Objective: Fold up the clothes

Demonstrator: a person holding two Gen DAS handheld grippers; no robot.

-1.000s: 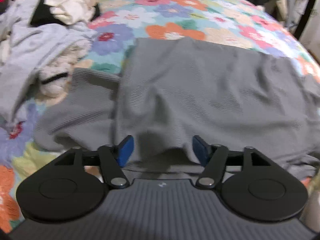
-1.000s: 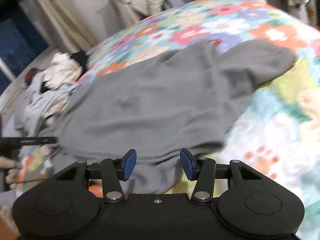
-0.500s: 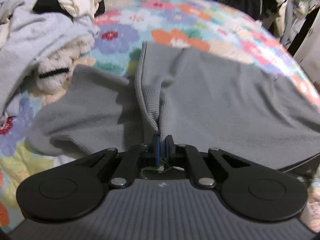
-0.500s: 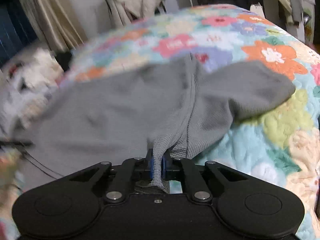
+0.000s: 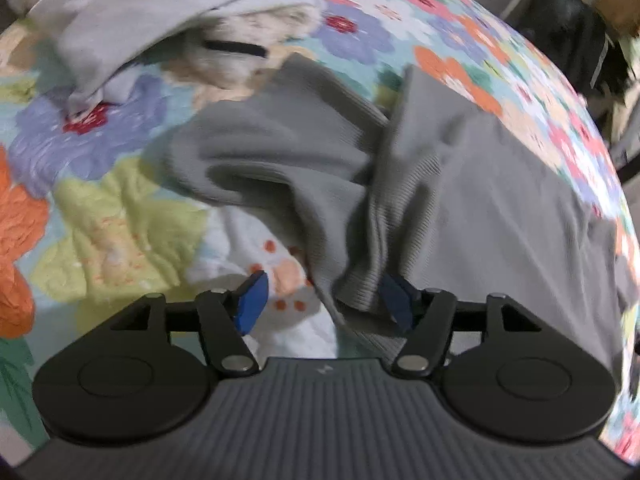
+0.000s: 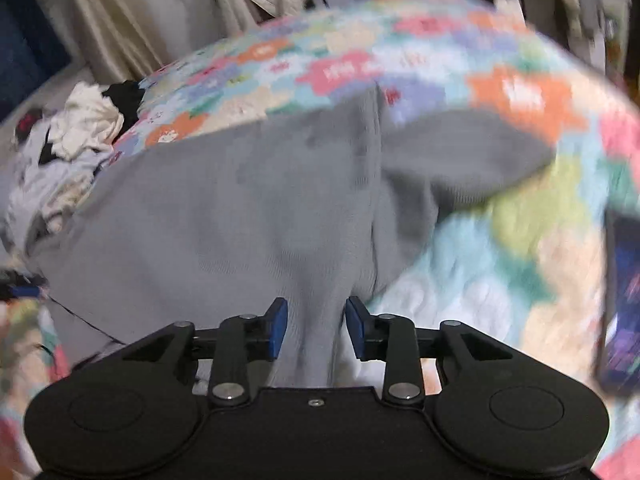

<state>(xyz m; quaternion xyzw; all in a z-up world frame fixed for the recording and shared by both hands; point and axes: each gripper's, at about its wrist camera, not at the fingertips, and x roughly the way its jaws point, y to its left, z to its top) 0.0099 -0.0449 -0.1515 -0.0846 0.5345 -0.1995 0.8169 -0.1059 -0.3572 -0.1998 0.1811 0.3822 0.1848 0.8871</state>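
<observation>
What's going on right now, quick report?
Left gripper open, right gripper open. Grey garment spread on floral bedspread, hem between both jaws, unclamped. Laundry pile beside it.

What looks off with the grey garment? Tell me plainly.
The grey garment is not lying flat on the floral bedspread: its near hem is bunched into ridges by the open left gripper, and one sleeve is crumpled. A heap of other clothes crowds its far edge.

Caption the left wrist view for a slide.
Open left gripper beside a bunched gray garment on a floral quilt.
</observation>
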